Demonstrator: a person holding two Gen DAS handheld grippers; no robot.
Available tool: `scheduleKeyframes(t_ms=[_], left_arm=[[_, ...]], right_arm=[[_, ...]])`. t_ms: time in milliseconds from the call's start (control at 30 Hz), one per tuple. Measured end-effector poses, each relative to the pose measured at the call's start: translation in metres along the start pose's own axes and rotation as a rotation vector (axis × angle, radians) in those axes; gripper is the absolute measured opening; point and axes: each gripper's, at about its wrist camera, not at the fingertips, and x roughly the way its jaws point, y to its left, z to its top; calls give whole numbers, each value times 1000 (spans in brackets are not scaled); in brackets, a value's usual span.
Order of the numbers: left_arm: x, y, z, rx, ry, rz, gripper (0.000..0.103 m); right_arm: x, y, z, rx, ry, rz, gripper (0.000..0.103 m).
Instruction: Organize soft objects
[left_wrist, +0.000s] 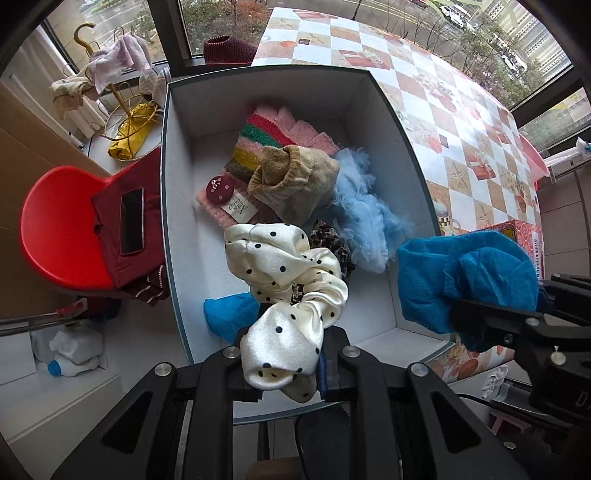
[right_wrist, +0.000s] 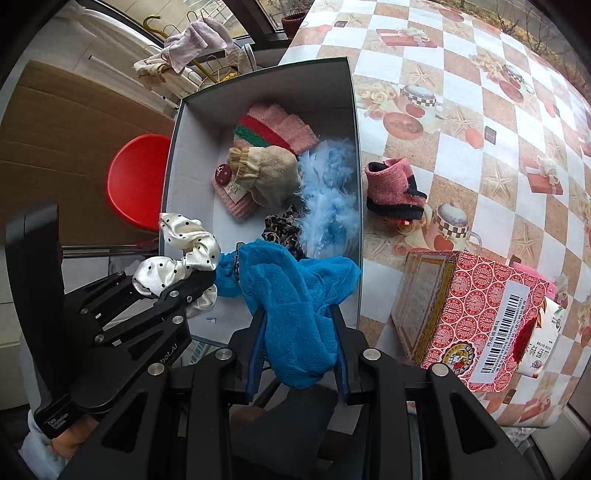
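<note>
Both claws are clamped: left gripper (left_wrist: 284, 373) on the dotted scrunchie (left_wrist: 284, 280), right gripper (right_wrist: 297, 343) on the blue cloth (right_wrist: 295, 295); either could snag a pad and miss the box (left_wrist: 177, 184).

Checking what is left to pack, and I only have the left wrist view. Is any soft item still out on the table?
Observer: Yes, a pink slipper with dark trim lies on the tablecloth, right of the box.
Operator: Is it touching the box?
Observer: It looks just clear of the box wall.
Operator: Anything near it?
Observer: A red patterned carton stands nearer the camera, apart from the slipper.
</note>
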Motion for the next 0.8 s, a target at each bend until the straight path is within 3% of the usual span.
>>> scheduleKeyframes(t_ms=[200,267,300,367,433,467,500,600,667,733,800], left_arm=[[2,-3,-1,8,5,-2,24],[2,-3,-3,3,-3,-4,37],[1,-3,-3,-1,-5,-5,54],[1,0,-5,-9,-5,22,64],[-1,4,-6,-17,-8,33,76],[-2,5,-6,-20,-15,41,79],[-5,6,-7,-18,-29,48,80],[-23,4,-9,-2,-113,101,80],[-41,3,-9,-21,-191,189,80],[-56,3,-7,-47,-221,256,83],[-62,9,-3,-68,-198,178,84]], right_arm=[[5,3,0,-13,15,-1,33],[8,5,0,-25,27,2,33],[9,7,-1,-35,33,3,35],[10,9,-2,-49,33,-14,51],[7,8,-2,-50,17,-42,74],[4,7,-2,-43,8,-40,80],[1,6,-2,-36,-1,-38,86],[-10,6,-2,-36,-32,-39,87],[-19,8,-3,-50,-55,-52,87],[-28,10,-4,-60,-78,-54,87],[-37,12,-5,-67,-99,-53,87]])
